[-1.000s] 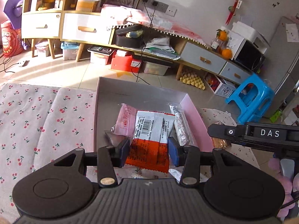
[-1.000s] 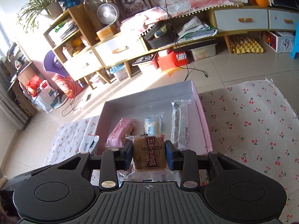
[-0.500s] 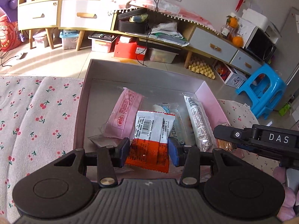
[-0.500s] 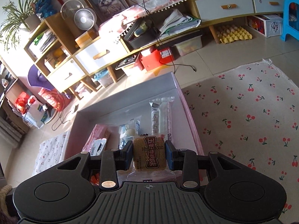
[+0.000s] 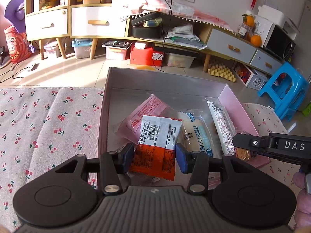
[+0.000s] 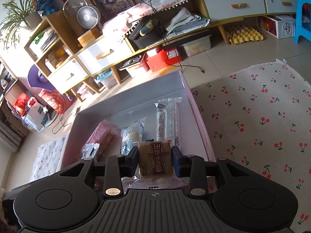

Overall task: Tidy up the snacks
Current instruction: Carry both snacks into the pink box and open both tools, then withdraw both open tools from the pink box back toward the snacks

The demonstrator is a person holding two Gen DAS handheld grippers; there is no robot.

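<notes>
Holding orange-and-white foil snack packet (image 5: 155, 145), left claw (image 5: 154, 156) clenched on its lower half, over near end of shallow pink cardboard box (image 5: 236, 104); pink, white, clear wrapped snacks already inside.
Right wrist view: right claw (image 6: 155, 162) clenched on clear-wrapped brown square biscuit (image 6: 154, 160), above box near corner.
Step judged: placing. Next: lower into free space, release.

Two wrist-mounted fisheye cameras look steeply down, close over a shallow box (image 5: 108, 104) (image 6: 186, 89). Both views share its near edge, the cherry-print cloth (image 5: 48, 120) (image 6: 252, 116) and the cabinets (image 5: 97, 23) (image 6: 101, 52) beyond.
</notes>
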